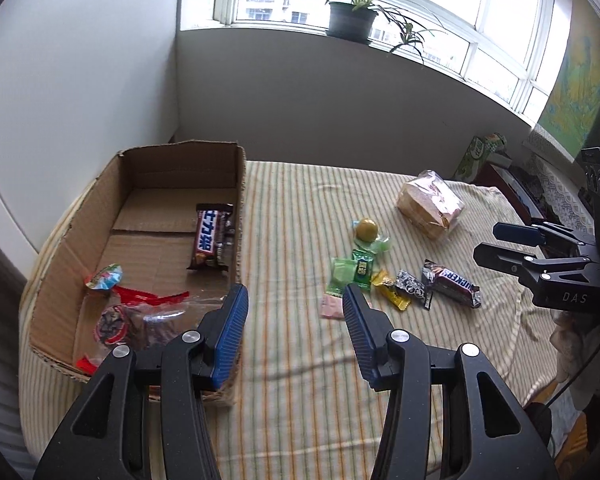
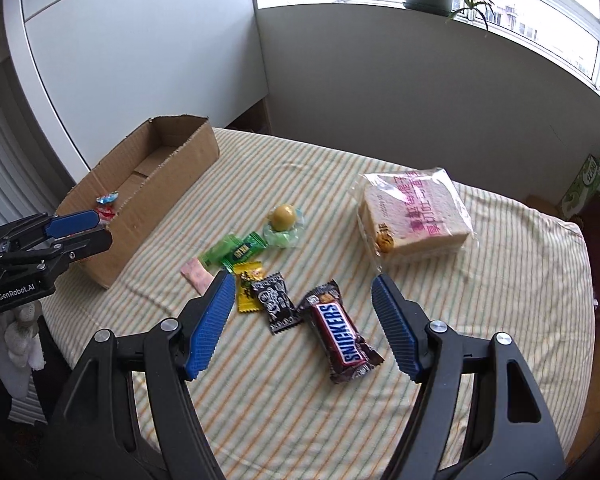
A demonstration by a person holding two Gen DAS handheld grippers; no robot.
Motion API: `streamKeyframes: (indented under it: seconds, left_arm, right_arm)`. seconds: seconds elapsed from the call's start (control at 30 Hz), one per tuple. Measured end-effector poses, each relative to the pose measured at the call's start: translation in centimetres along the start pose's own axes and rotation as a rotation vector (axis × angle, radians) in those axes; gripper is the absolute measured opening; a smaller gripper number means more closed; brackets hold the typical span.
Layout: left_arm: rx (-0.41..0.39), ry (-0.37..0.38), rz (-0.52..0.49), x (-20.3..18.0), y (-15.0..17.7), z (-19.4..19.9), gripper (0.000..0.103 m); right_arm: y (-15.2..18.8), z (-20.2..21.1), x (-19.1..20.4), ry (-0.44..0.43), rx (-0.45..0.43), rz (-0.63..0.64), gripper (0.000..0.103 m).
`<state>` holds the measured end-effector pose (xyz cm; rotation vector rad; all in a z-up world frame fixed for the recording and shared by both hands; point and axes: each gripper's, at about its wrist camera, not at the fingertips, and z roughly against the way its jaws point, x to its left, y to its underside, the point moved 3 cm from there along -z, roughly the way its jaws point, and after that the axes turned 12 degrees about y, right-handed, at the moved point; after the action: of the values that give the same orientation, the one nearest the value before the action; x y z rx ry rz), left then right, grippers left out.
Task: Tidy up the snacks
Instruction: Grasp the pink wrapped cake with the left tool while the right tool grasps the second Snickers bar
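An open cardboard box (image 1: 140,168) (image 2: 172,184) stands at the table's left and holds a Snickers bar (image 1: 212,238), a jelly cup (image 1: 105,277) and a clear bag of snacks (image 1: 148,320). On the striped cloth lie a second Snickers bar (image 1: 452,282) (image 2: 342,332), a black packet (image 2: 276,304), a yellow packet (image 2: 248,286), green packets (image 2: 236,252), a pink packet (image 2: 196,274), a round yellow sweet (image 2: 283,216) and bagged bread (image 2: 416,216). My left gripper (image 1: 296,298) is open and empty at the box's near right corner. My right gripper (image 2: 302,286) is open and empty, just above the second Snickers bar.
A potted plant (image 1: 350,16) stands on the window sill behind the table. A green carton (image 2: 588,184) and clutter sit past the table's right edge. A white wall panel (image 2: 140,48) rises behind the box.
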<state>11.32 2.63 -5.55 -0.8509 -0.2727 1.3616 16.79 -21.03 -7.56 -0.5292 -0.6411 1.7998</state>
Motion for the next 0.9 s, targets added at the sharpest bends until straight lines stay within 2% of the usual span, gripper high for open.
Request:
streamKeyframes:
  seconds: [0.27, 0.57, 0.9]
  left_arm:
    - [0.075, 0.027, -0.029, -2.9, 1.0, -3.3, 0.048]
    - [0.189, 0.079, 0.044, -3.4, 3.2, -6.8, 0.048]
    - [0.212, 0.080, 0.087, -2.2, 2.7, -8.4, 0.048]
  right_arm:
    - [2.5, -1.9, -2.4, -0.004, 0.049, -0.003, 0.074]
    - [4.5, -3.7, -3.5, -0.036, 0.080, -0.019, 0.074]
    - [4.7, -4.1, -4.6, -0.046, 0.080, -0.041, 0.074]
